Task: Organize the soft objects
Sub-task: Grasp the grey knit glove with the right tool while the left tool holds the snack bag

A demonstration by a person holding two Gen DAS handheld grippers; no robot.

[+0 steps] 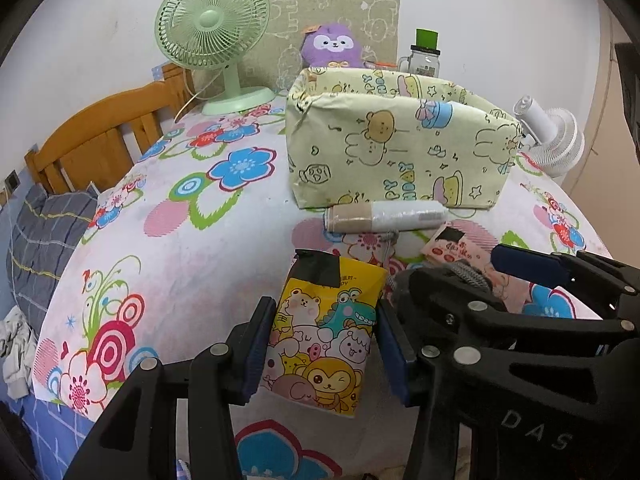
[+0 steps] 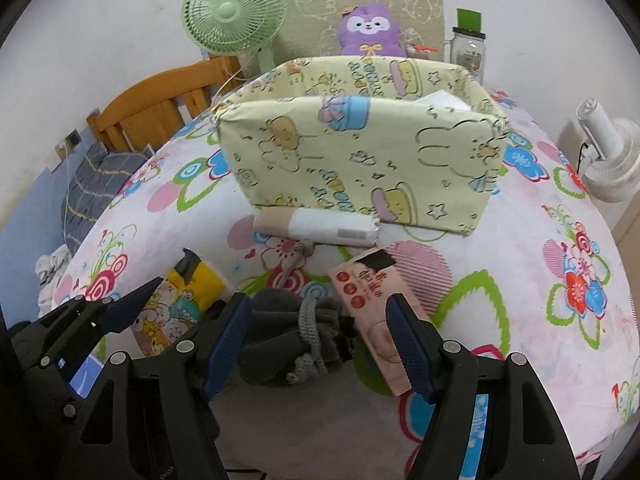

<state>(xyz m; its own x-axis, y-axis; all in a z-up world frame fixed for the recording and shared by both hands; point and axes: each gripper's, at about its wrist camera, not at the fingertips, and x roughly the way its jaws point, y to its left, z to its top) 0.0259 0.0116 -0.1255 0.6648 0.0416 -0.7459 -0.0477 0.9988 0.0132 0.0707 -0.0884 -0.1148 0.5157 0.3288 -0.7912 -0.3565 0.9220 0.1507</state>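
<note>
1. In the left wrist view, the left gripper sits low in the centre of the frame, its fingers spread wide on either side of a yellow cartoon packet. Whether the pads touch the packet cannot be told.
2. The packet lies on the flowered tablecloth, and the right gripper enters from the lower right, just beside it.
3. Above the packet, a wrapped roll lies against the front wall of the yellow fabric box, with a pink packet to its lower right.
4. Behind the box stand a green fan at upper left, a purple plush and a glass jar; a white fan is at right.
5. In the right wrist view, the right gripper is in the lower centre, fingers wide apart, bracketing a dark grey cloth bundle with a knotted cord and the near end of the pink packet.
6. The left gripper shows at lower left over the yellow packet.
7. The roll and box fill the centre of the frame.
</note>
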